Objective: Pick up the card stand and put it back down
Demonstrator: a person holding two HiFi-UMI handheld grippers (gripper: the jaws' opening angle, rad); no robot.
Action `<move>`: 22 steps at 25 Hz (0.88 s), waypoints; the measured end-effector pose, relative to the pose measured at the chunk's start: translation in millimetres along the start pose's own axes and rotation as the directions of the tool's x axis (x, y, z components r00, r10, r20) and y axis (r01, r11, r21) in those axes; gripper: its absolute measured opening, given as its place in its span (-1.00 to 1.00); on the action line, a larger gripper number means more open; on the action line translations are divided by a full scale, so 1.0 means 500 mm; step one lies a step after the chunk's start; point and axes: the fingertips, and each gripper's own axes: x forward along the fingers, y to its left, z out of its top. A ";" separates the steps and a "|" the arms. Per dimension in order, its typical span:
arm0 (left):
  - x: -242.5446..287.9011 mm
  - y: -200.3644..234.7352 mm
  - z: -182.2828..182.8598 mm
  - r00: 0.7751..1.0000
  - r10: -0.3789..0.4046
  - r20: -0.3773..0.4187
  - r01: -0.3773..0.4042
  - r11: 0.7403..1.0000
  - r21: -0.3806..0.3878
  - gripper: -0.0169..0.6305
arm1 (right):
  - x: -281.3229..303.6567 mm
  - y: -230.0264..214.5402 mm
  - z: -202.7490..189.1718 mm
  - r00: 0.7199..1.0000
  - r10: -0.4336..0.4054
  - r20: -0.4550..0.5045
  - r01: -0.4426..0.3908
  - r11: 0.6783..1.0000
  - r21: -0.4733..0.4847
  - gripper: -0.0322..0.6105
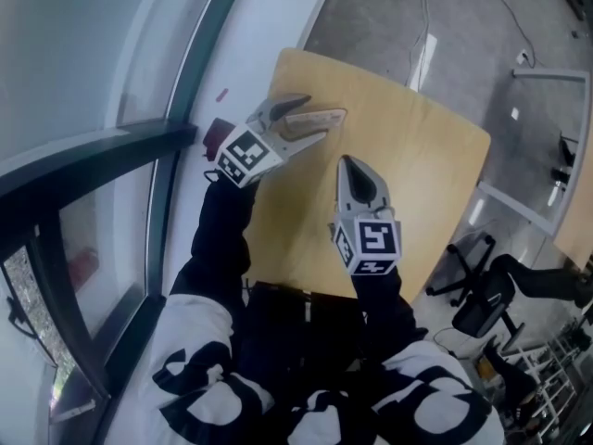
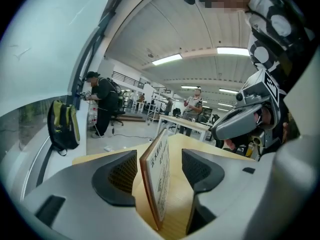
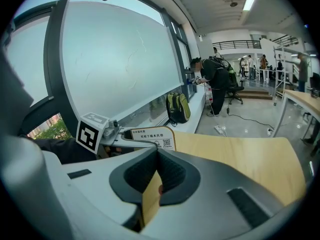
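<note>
The card stand (image 1: 331, 115) is a thin wooden plaque with printed text and a QR code, standing on edge near the far left of the wooden table (image 1: 426, 174). My left gripper (image 1: 309, 119) straddles it with the jaws open. In the left gripper view the card stand (image 2: 159, 184) sits between the pads (image 2: 119, 176), closer to the left one, with table visible on both sides. My right gripper (image 1: 346, 164) hovers over the table's middle, shut and empty. From the right gripper view (image 3: 157, 155) I see the card stand (image 3: 152, 137) held between the left gripper's jaws.
A large window (image 1: 83, 54) and its sill run along the table's left side. A green backpack (image 2: 63, 124) hangs by the window. People stand at white tables (image 2: 192, 125) beyond. An office chair (image 1: 484, 306) stands right of the table.
</note>
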 end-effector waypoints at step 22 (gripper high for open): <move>0.007 -0.143 -0.029 0.994 -0.089 -0.071 0.084 0.994 -0.063 -0.88 | -0.117 -0.007 0.030 0.996 -0.007 0.089 0.008 1.000 -0.011 -0.84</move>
